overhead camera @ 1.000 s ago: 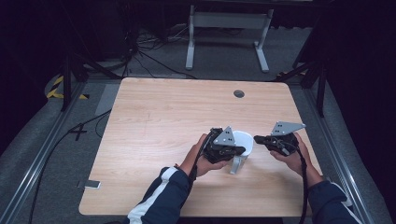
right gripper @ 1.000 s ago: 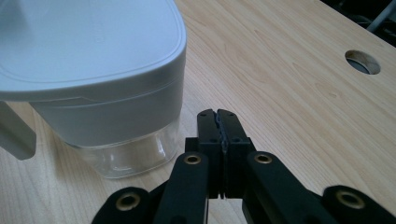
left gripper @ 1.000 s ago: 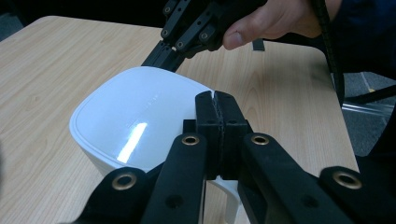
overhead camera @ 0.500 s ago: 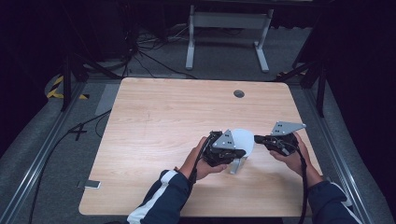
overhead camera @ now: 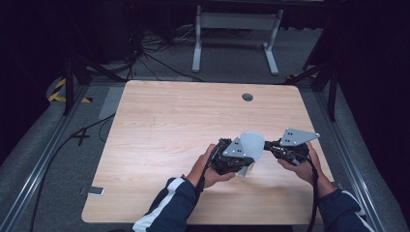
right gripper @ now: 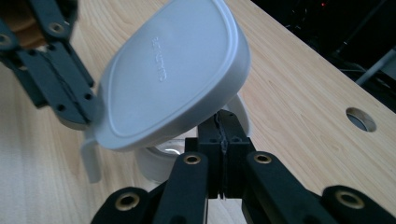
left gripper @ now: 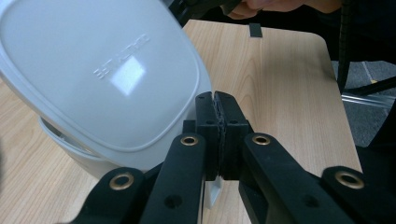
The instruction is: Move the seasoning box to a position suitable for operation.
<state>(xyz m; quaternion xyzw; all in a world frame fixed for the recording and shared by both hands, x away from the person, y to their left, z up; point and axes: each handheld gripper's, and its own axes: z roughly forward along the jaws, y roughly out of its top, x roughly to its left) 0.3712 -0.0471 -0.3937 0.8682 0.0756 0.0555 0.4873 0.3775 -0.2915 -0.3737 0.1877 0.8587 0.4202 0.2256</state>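
Whereas a second ago it lay flat, the white rounded plastic lid (overhead camera: 252, 145) now tilts up off its container (right gripper: 156, 164) near the surface's right front corner; left gripper (overhead camera: 241, 165) jaws pinch the container's tab, right gripper (overhead camera: 269, 146) jaws pinch the lid's rim: opening underway.

White lid (overhead camera: 252, 143) tipped up since a second ago: earlier flat over white container (right gripper: 161, 165), now steeply tilted, underside facing tabletop's (overhead camera: 183, 121) near edge. Far rim lifted clear, near rim still low beside left gripper (overhead camera: 231, 162). Right gripper (overhead camera: 278, 147) raised slightly and shifted toward tabletop's right edge, jaws pressed together at lid's rim.
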